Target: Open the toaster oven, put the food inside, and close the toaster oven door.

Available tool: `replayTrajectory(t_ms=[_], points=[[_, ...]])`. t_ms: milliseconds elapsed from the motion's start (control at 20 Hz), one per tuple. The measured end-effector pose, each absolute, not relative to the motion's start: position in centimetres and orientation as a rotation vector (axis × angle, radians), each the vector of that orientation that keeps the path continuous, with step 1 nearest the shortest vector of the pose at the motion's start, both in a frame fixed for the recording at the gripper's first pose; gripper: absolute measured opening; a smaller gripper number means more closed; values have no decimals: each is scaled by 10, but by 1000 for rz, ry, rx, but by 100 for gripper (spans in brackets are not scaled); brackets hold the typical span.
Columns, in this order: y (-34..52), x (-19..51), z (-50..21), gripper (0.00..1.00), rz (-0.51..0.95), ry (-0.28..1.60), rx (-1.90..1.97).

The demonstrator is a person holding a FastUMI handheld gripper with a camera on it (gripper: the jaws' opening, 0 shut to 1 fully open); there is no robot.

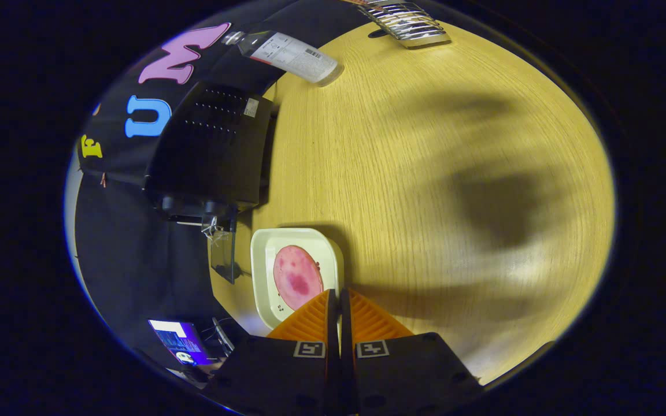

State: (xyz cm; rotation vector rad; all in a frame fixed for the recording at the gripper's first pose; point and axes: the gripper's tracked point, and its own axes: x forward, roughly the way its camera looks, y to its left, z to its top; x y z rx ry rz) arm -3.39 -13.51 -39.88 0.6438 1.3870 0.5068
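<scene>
Food point(297, 276) on its tray point(263, 271) lies just ahead of the tool point(335, 296) — fingers pressed together, empty.

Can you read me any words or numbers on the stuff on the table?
Bottle label: print too small to read.
Toaster oven sticker: too small to read.
Gripper squares: black-and-white patterns, no words; its fingers stand nearly together at the tray's rim.
Screen: too blurred to read.
</scene>
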Motion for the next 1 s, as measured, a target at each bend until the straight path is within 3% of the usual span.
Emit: replayTrajectory(t_ms=[450,1000], points=[[-100,-44,-342,5,524,1284,643],[-6,-87,-304,5,392,1252,713]])
